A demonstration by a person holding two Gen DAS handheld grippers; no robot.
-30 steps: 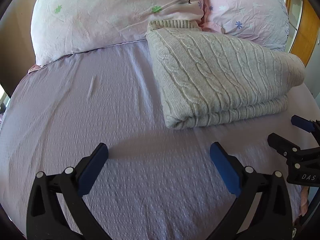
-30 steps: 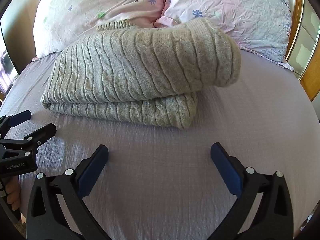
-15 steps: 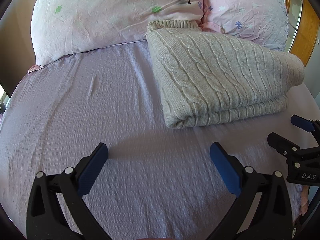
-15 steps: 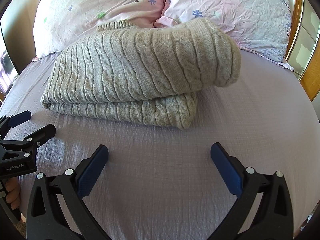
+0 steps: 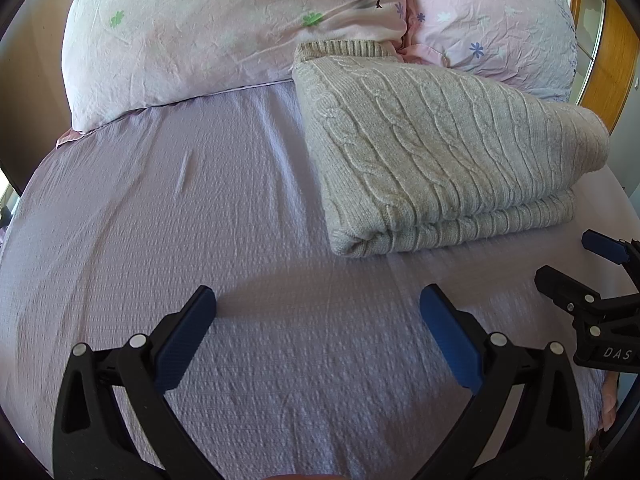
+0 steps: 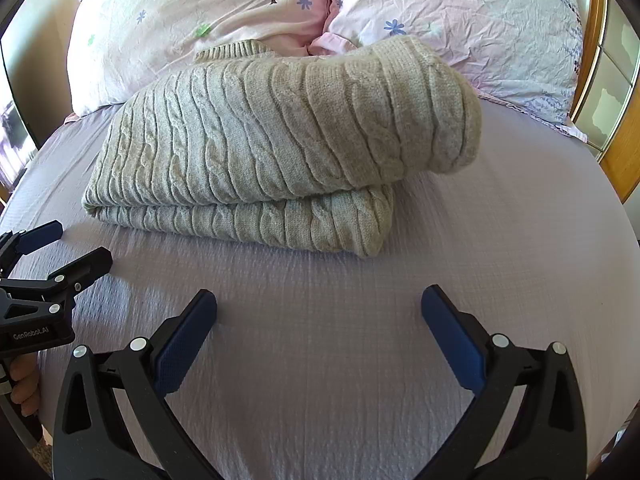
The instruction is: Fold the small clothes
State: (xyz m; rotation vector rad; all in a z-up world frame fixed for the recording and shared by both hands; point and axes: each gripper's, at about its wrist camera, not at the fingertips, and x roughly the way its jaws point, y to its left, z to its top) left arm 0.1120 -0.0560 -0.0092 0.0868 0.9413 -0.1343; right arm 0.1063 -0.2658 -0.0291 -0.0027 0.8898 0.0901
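Sweater (image 6: 280,148) sits folded on bed (image 6: 480,260) by pillows (image 5: 240,20); fold looks done. Left gripper (image 5: 318,312) & right gripper (image 6: 319,312) hover w/ fingers apart, empty. Next: prob. tidy top layer's bulging right end.

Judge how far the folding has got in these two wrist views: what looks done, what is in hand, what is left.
Done: the grey cable-knit sweater lies folded in stacked layers on the lilac sheet, its far edge against the pillows. In hand: nothing; the left gripper and right gripper are both open and empty, short of the sweater. Left: perhaps flattening the bulging top fold; no other garment is in view.
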